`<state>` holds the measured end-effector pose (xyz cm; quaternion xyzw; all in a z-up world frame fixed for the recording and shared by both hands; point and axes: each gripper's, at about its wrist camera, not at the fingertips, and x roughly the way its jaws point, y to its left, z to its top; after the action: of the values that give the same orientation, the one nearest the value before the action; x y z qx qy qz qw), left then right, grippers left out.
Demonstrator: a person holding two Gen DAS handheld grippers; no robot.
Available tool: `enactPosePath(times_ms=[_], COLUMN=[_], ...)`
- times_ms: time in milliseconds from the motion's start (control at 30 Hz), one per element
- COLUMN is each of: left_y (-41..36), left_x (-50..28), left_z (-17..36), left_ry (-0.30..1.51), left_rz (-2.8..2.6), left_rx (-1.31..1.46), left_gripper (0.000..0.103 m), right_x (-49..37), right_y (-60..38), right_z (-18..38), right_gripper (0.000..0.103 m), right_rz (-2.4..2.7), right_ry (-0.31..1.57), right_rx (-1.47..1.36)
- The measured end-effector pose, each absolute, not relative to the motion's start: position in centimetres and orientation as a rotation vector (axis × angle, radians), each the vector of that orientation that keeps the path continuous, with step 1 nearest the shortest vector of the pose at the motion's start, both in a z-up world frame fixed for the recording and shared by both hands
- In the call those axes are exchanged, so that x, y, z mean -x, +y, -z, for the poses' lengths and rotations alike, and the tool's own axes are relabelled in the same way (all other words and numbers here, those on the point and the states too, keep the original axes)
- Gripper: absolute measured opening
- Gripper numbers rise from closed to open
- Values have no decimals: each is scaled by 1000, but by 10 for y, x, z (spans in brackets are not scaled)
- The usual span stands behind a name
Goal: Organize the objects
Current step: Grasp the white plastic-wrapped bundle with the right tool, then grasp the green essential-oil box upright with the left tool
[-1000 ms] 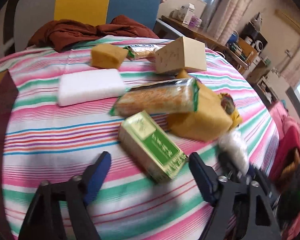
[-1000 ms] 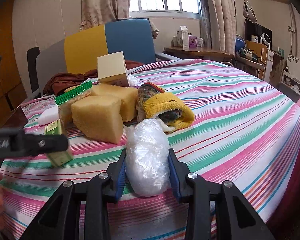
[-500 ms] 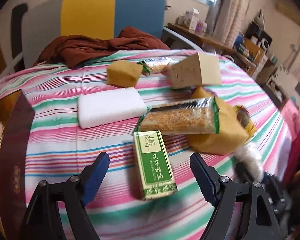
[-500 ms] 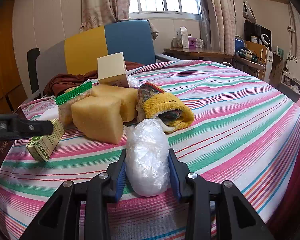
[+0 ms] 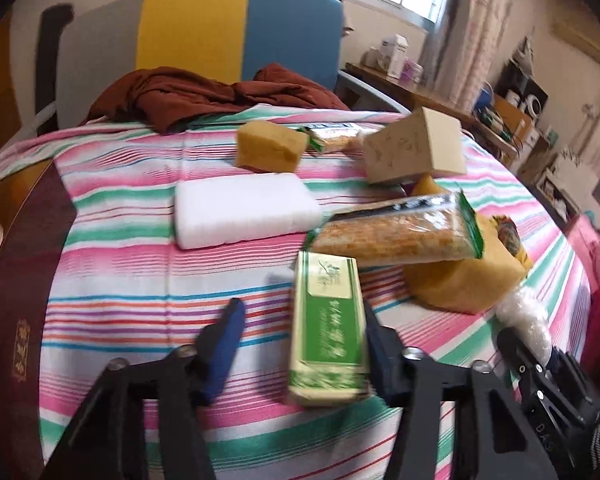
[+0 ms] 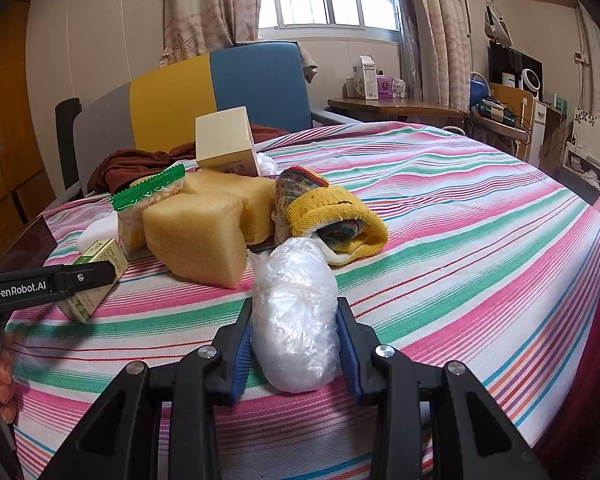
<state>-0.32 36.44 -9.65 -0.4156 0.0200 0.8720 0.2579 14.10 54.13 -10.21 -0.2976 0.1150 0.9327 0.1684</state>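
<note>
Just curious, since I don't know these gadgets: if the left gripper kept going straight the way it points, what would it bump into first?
The green box, most likely. It already lies between the left gripper's closing jaws, one touching its right side. Beyond it lies the cracker packet, though depth is hard to judge.

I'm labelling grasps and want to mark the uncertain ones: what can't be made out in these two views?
- Left wrist view: the green box is motion-blurred, so its print is unreadable. The left gripper is closing; only one pad seems to touch it.
- Right wrist view: the left gripper's arm covers part of the green box.
- Right wrist view: the plastic-wrapped bundle in the right gripper has unreadable contents.
- Left wrist view: the snack packet hides part of the yellow sponge.
</note>
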Motion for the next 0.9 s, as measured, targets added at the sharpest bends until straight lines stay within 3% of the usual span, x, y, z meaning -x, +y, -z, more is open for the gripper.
enactPosePath(times_ms=[200,433,900], left_y=[359,352,320], left_x=[-1,-19,-42], left_z=[98,98,94], left_ry=[66,134,123], left_rz=[-2377,-2351,-2298], left_rx=[1114,1049,1001], left_gripper=[33,32,32], right_x=[-141,-137,-135], right_y=[540,529,486], right_z=[101,92,82], right_gripper=[37,35,35], right_rz=[-2649,-2643,-2724], right_ry=[318,284,388], right_rx=[850,931,1096])
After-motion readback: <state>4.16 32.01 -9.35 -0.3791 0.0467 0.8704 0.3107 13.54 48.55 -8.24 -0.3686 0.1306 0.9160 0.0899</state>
